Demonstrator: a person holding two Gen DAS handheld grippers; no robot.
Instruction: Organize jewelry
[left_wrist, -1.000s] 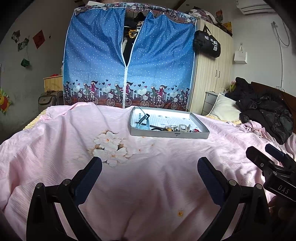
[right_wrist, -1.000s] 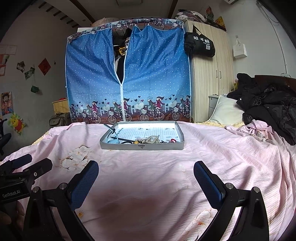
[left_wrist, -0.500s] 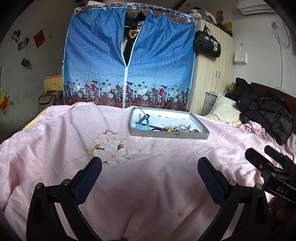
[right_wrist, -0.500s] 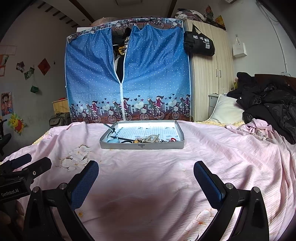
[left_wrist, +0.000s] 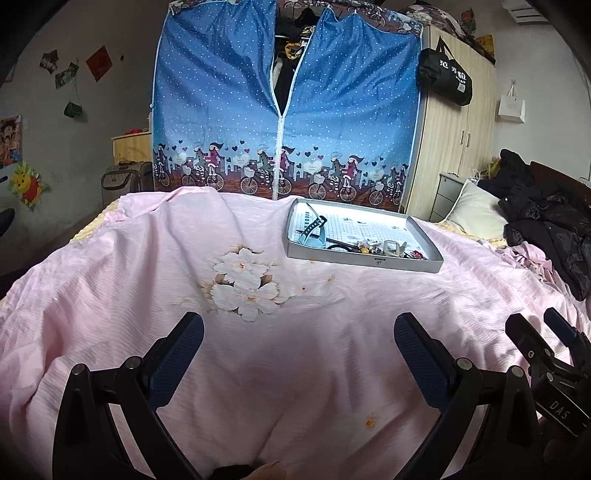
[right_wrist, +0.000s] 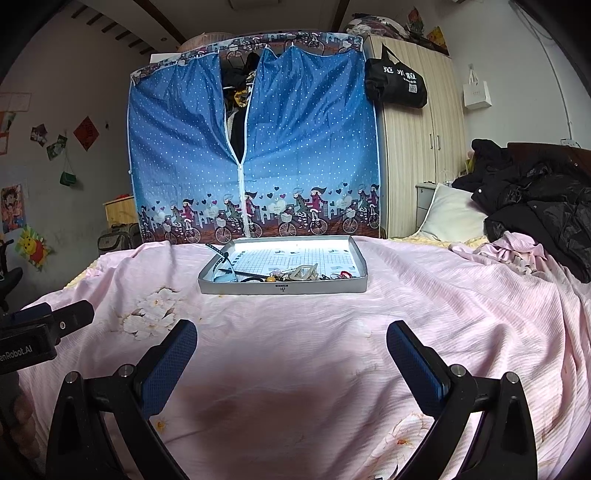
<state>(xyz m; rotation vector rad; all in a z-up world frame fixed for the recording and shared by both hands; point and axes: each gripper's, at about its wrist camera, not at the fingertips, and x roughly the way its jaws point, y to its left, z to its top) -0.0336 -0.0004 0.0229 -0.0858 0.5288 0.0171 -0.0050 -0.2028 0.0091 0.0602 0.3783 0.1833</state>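
Left claw (left_wrist: 298, 345): black arms, blue-padded fingers spread wide apart, nothing between them, hovering low over the pink floral bedspread (left_wrist: 147, 266). Right claw (right_wrist: 291, 352): same build, fingers likewise wide apart and empty.

Task items: shallow grey cardboard tray with grid-printed floor (right_wrist: 282, 288) sits on the bedspread well ahead of both claws; dead ahead of the right one, ahead and to the right of the left one. Small jewelry pieces (right_wrist: 295, 274) lie heaped along the tray wall nearest the claws; a dark strap-like piece (right_wrist: 221, 254) pokes up over the tray's left corner. Individual pieces too small to identify.

Handling (judgement): pieces are probably light, small, partly metallic and slippery; thin chains or bands are likely limp and prone to tangle. Pinch one piece at its thickest or stiffest part, from above, to avoid dragging neighbours. Tray is light card and may slide on soft bedding.

Surroundings: blue polka-dot fabric wardrobe (right_wrist: 251, 166) beyond the tray; black jackets (right_wrist: 535, 206) and a white pillow (right_wrist: 450, 214) ahead-right. Path to the tray is open; only its near wall stands between claws and jewelry.
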